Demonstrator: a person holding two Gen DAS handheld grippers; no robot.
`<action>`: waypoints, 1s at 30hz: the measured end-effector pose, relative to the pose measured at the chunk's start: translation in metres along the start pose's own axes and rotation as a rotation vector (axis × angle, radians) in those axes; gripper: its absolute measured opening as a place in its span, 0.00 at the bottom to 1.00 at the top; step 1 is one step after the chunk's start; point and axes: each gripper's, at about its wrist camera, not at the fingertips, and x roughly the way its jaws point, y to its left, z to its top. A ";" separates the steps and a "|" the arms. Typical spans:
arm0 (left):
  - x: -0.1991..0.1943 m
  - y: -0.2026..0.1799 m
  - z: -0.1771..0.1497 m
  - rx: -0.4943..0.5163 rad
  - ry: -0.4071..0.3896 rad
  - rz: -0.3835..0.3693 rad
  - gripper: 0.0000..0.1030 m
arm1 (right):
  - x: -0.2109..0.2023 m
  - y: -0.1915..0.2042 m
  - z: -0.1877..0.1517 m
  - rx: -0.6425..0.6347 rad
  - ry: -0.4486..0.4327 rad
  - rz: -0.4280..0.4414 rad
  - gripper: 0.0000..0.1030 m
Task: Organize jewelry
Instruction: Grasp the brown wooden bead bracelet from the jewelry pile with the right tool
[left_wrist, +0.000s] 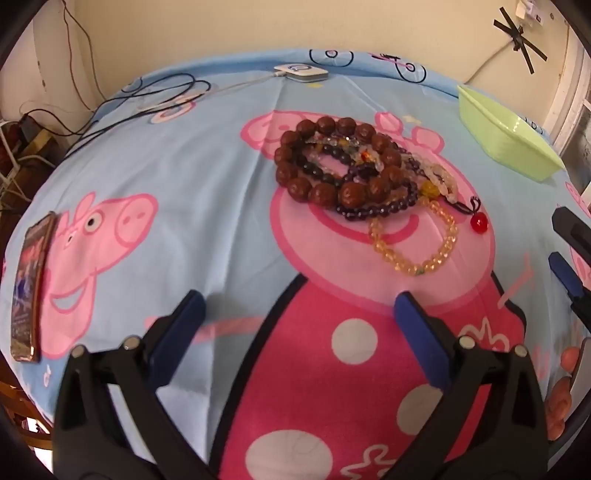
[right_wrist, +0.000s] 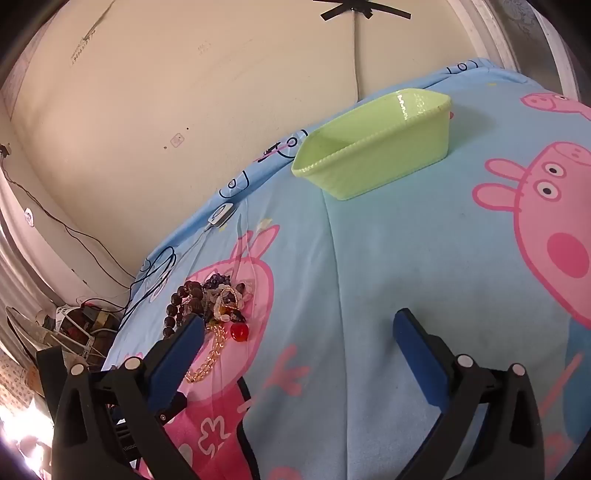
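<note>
A pile of bead bracelets lies on the cartoon-pig sheet: a ring of large brown beads (left_wrist: 334, 162), dark purple strands (left_wrist: 373, 212), a yellow translucent bracelet (left_wrist: 417, 254) and a red bead charm (left_wrist: 480, 222). My left gripper (left_wrist: 299, 310) hovers open just in front of the pile, nothing between its blue pads. The right gripper (right_wrist: 299, 328) is open too, over bare sheet, with the bracelet pile (right_wrist: 210, 299) beside its left finger. A light green plastic bin (right_wrist: 376, 147) sits empty further back. The right gripper's fingers (left_wrist: 569, 240) show at the left wrist view's right edge.
A phone (left_wrist: 29, 288) lies at the sheet's left edge. A white charger puck (left_wrist: 301, 72) and dark cables (left_wrist: 155, 96) lie at the back near the wall. The green bin (left_wrist: 509, 140) stands back right. Clutter and wires (right_wrist: 77, 325) sit beyond the bed's left side.
</note>
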 end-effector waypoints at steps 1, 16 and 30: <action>0.000 0.000 0.000 0.002 0.001 0.002 0.96 | 0.000 0.000 0.000 -0.004 -0.004 0.002 0.80; -0.024 0.037 0.066 0.011 -0.123 -0.138 0.71 | 0.032 0.071 0.029 -0.411 0.177 0.127 0.21; 0.035 0.025 0.093 0.008 -0.017 -0.221 0.14 | 0.129 0.115 0.030 -0.490 0.411 0.216 0.00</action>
